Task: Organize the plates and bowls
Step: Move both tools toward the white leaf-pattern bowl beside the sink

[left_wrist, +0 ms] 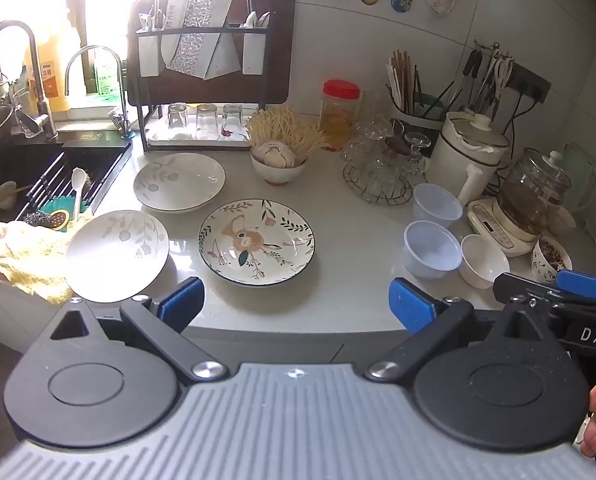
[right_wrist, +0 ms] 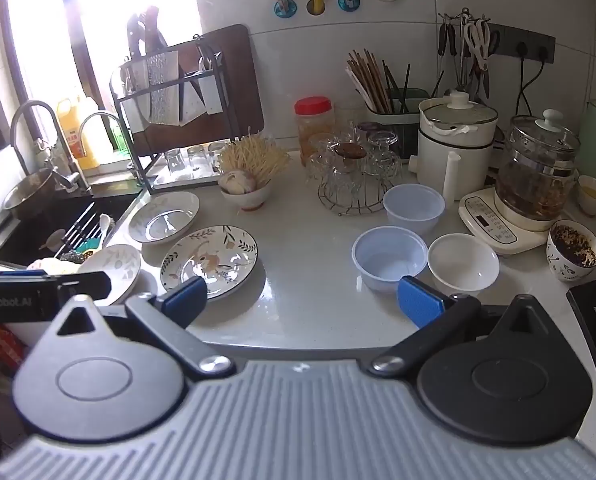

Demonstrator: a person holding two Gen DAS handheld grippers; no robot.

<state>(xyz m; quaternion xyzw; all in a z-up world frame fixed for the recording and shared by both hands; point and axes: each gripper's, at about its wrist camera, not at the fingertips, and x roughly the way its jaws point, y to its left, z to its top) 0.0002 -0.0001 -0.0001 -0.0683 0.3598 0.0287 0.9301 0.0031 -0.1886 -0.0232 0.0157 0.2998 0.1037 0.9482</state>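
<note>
Three plates lie on the white counter point(left_wrist: 338, 292): a flower-patterned plate point(left_wrist: 257, 241) in the middle, a pale leaf-print plate point(left_wrist: 179, 181) behind it, and a smaller leaf-print plate point(left_wrist: 117, 254) at the left by the sink. To the right stand two clear plastic bowls point(left_wrist: 431, 249) point(left_wrist: 437, 205) and a small white bowl point(left_wrist: 483, 261). The same plates point(right_wrist: 209, 260) and bowls point(right_wrist: 389, 256) point(right_wrist: 463, 261) show in the right wrist view. My left gripper point(left_wrist: 296, 306) is open and empty at the counter's front edge. My right gripper point(right_wrist: 302, 300) is open and empty, in front of the bowls.
A dark sink point(left_wrist: 26, 176) with a rack and taps is at the left, with a yellow cloth point(left_wrist: 22, 256) on its edge. A dish rack point(left_wrist: 206, 80), a bowl of garlic point(left_wrist: 278, 164), glass cups point(left_wrist: 382, 164), a jar, a white pot point(left_wrist: 466, 152) and a glass kettle point(left_wrist: 534, 196) line the back.
</note>
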